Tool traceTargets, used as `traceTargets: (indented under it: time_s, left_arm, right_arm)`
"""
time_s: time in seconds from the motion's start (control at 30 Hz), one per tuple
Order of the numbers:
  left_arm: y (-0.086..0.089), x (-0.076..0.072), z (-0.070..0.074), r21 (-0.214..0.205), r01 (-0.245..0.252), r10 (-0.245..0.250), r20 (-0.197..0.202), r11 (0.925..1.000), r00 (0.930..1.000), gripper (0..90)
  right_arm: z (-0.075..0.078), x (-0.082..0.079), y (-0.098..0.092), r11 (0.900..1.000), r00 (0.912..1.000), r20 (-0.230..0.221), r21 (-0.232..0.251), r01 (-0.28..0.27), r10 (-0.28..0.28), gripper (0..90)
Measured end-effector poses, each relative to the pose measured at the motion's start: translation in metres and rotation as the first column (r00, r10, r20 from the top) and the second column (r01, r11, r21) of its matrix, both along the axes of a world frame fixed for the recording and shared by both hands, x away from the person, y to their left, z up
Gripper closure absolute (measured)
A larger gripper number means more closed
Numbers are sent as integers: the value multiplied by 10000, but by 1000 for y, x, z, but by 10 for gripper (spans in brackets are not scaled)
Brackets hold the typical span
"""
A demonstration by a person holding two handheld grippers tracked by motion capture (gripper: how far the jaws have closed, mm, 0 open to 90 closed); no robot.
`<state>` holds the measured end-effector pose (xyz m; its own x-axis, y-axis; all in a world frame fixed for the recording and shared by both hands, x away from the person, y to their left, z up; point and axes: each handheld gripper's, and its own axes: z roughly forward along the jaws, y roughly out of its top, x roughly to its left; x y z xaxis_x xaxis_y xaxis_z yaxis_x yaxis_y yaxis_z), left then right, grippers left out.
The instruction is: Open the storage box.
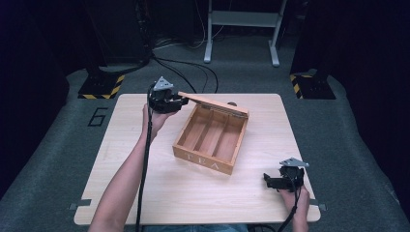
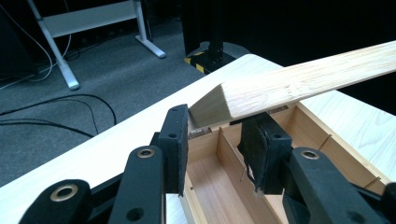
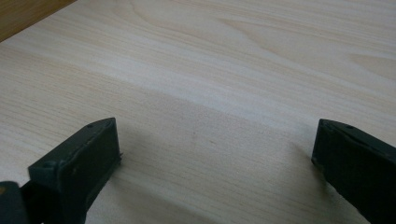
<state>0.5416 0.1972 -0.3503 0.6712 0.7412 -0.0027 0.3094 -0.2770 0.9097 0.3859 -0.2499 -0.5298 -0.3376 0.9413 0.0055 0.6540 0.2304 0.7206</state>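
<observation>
A wooden tea box (image 1: 211, 140) with three compartments sits in the middle of the table, turned at an angle. Its hinged lid (image 1: 215, 103) is raised partway above the back edge. My left gripper (image 1: 181, 100) is at the lid's left corner and is shut on it. In the left gripper view the lid (image 2: 299, 84) runs off to the right from between the jaws of the left gripper (image 2: 215, 140), with the box's inside (image 2: 219, 186) below. My right gripper (image 1: 267, 180) rests low near the table's front right corner. The right gripper (image 3: 215, 149) is open, with bare tabletop between its jaws.
The light wooden table (image 1: 145, 193) has free room to the left, right and front of the box. Beyond its far edge lie cables (image 1: 193, 72) on grey carpet, a white stand (image 1: 241, 29) and two yellow-and-black striped bases (image 1: 101, 86).
</observation>
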Motion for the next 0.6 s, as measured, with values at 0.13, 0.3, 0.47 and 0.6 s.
traceTargets:
  time_s: [0.13,0.3,0.47,0.6]
  left_arm:
    - [0,0,0,13,15,-15,-26,10000,10000,619]
    - [1,-2,-1,30,28,-28,-36,10000,10000,619]
    - [2,-5,-4,33,35,-35,33,10000,10000,619]
    - [3,-9,-8,165,47,-49,103,9999,9999,619]
  right_arm:
    - [0,0,0,10000,10000,0,0,0,0,4]
    - [0,0,0,10000,10000,13,-7,-5,5,4]
    - [0,0,0,10000,10000,12,-8,-9,9,4]
    - [0,0,0,10000,10000,17,-9,-7,7,5]
